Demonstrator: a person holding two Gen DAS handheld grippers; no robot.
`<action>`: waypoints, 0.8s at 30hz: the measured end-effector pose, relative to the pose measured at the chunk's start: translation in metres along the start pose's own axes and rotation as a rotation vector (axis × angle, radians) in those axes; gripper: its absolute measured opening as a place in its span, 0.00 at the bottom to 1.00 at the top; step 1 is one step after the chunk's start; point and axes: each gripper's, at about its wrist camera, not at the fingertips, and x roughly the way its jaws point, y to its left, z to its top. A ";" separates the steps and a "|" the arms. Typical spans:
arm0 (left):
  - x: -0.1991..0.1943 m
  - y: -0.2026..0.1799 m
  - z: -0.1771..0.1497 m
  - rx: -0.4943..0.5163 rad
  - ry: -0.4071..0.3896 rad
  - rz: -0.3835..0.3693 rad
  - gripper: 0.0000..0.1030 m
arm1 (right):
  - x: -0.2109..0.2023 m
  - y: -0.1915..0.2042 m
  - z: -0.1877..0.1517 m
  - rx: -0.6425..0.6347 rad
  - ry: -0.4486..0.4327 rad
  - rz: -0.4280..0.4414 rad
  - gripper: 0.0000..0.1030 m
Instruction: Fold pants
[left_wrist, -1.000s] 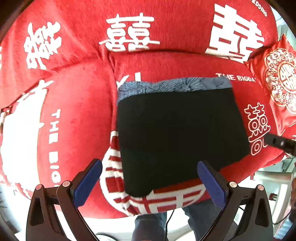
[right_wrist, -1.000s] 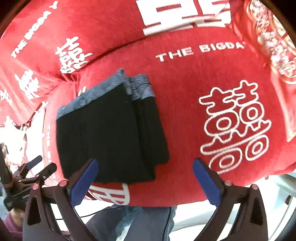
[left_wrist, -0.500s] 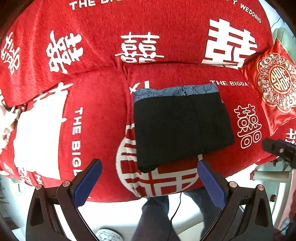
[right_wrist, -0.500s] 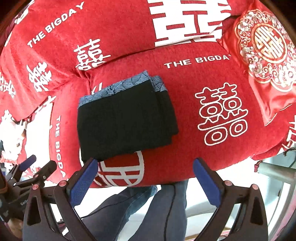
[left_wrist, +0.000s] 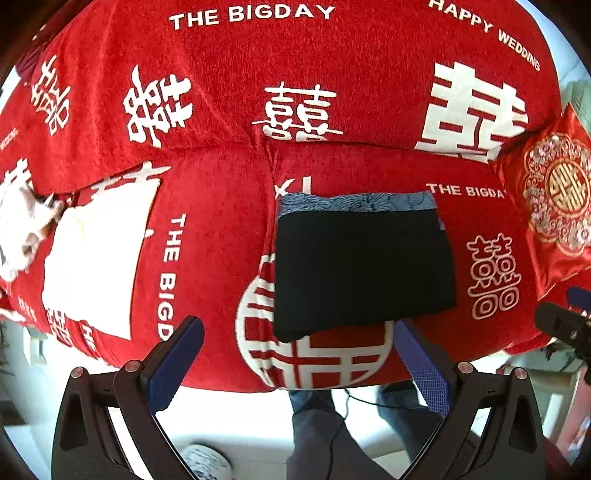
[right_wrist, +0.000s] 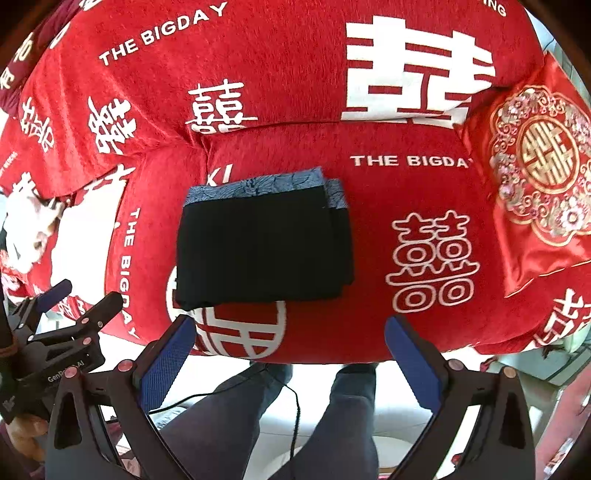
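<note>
- The left tool (left_wrist: 298, 363) was spread wide and held nothing.
- The right tool (right_wrist: 289, 360) was spread wide too, with nothing in it.
- Both tools hung in the air, apart from the pants (left_wrist: 364, 271).
- The black pants (right_wrist: 264, 247) lay folded flat on the red sofa (left_wrist: 207, 236).
- A red pillow (right_wrist: 535, 177) sat to the right, apart from the pants.

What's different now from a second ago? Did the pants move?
Both grippers, left and right, pulled back and away from the sofa, so more of it shows. Nothing was grabbed or let go. The folded pants stayed put, and both grippers stayed open.
</note>
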 end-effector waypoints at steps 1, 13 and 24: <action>-0.002 -0.003 0.000 -0.007 0.000 -0.003 1.00 | -0.001 -0.002 0.001 0.000 0.004 0.008 0.99; -0.012 -0.021 0.001 0.015 -0.012 0.026 1.00 | -0.002 -0.011 0.015 -0.002 0.012 0.017 0.99; -0.017 -0.019 0.003 0.011 -0.026 0.033 1.00 | -0.002 -0.004 0.018 -0.036 0.011 0.006 0.99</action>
